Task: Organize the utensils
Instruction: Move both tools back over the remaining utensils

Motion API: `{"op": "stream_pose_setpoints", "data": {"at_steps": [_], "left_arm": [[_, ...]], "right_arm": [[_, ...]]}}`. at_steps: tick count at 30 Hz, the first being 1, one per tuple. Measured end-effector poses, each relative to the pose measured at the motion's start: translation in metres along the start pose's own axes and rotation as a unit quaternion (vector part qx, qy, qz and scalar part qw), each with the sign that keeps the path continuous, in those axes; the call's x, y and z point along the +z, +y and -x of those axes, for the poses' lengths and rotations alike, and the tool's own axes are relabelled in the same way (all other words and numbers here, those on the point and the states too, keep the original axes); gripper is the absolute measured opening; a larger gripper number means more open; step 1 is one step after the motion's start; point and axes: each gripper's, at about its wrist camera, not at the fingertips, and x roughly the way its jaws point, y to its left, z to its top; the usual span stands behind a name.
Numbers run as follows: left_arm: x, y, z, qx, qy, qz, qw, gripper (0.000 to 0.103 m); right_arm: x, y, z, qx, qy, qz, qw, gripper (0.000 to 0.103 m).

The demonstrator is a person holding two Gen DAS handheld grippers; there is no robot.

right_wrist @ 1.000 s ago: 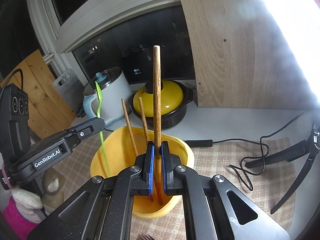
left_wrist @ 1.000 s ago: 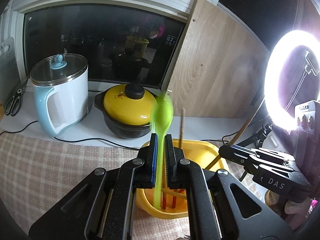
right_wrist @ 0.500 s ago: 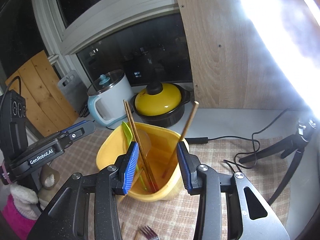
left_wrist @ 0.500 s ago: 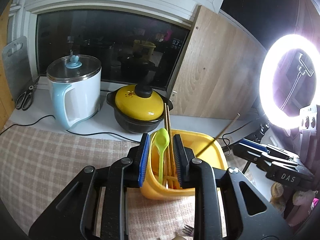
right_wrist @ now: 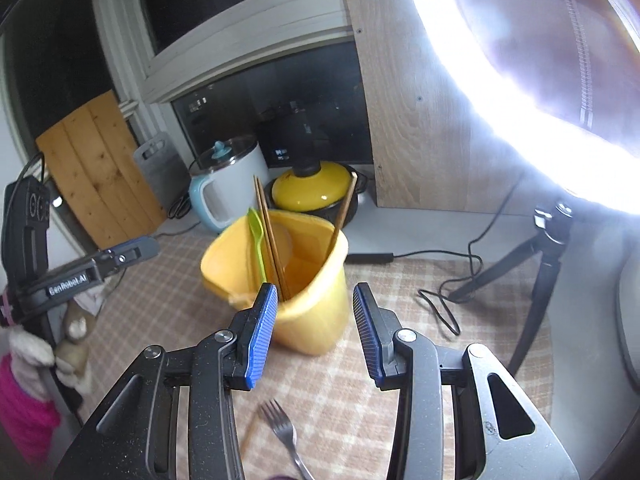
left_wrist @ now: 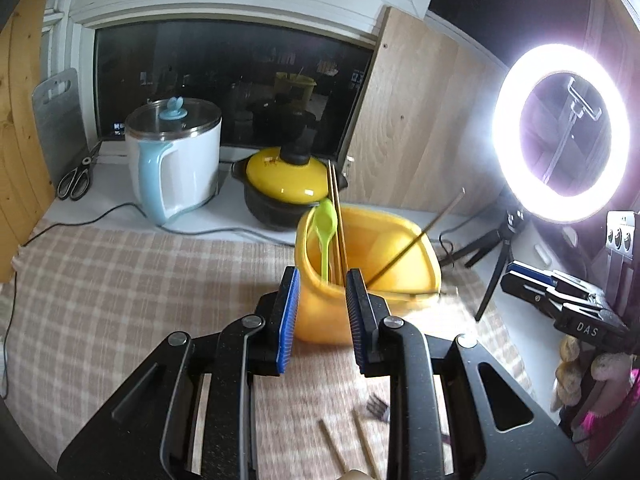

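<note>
A yellow container (left_wrist: 320, 320) stands on the checked cloth. In it are a green spoon (left_wrist: 326, 228), a pair of wooden chopsticks (left_wrist: 336, 216) and one chopstick (left_wrist: 424, 232) leaning right. My left gripper (left_wrist: 323, 280) is open, just short of the container, with nothing between its pads. In the right wrist view the same container (right_wrist: 316, 320) holds the spoon (right_wrist: 256, 236) and the chopsticks (right_wrist: 268, 232). My right gripper (right_wrist: 315, 292) is open and empty in front of it. A fork (right_wrist: 280, 428) lies on the cloth below the right gripper. Two more chopsticks (left_wrist: 332, 444) lie beside the fork (left_wrist: 378, 404).
A white and blue kettle (left_wrist: 176, 160) and a black pot with a yellow lid (left_wrist: 284, 188) stand behind the container. A ring light (left_wrist: 560, 132) on a tripod (right_wrist: 536, 264) and a black cable (right_wrist: 444, 296) are to the right. Scissors (left_wrist: 74, 176) lie far left.
Both grippers were shut, the left on the green spoon and the right on a chopstick. Both have opened, left these in the container, and drawn back from it.
</note>
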Motion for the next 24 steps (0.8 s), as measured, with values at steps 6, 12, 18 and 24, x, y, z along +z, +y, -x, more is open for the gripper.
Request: {"op": "stream_pose_setpoints", "data": {"at_steps": [6,12,18,24], "left_arm": [[-0.024,-0.005,0.008,0.005,0.022,0.000,0.9997,0.023],[-0.050,-0.011,0.014,0.007,0.045,0.000,0.9990,0.023],[-0.079,-0.021,0.014,0.007,0.073,-0.008,0.9973,0.023],[-0.112,-0.027,0.012,0.003,0.102,0.002,0.9948,0.023]], "right_arm": [[-0.023,-0.010,0.010,0.012,0.011,0.022,1.000,0.038],[-0.044,-0.010,0.008,0.039,0.044,0.058,0.997,0.038],[-0.058,-0.002,-0.012,0.082,0.103,0.077,0.988,0.038],[-0.072,0.005,-0.039,0.115,0.153,0.096,0.977,0.038]]}}
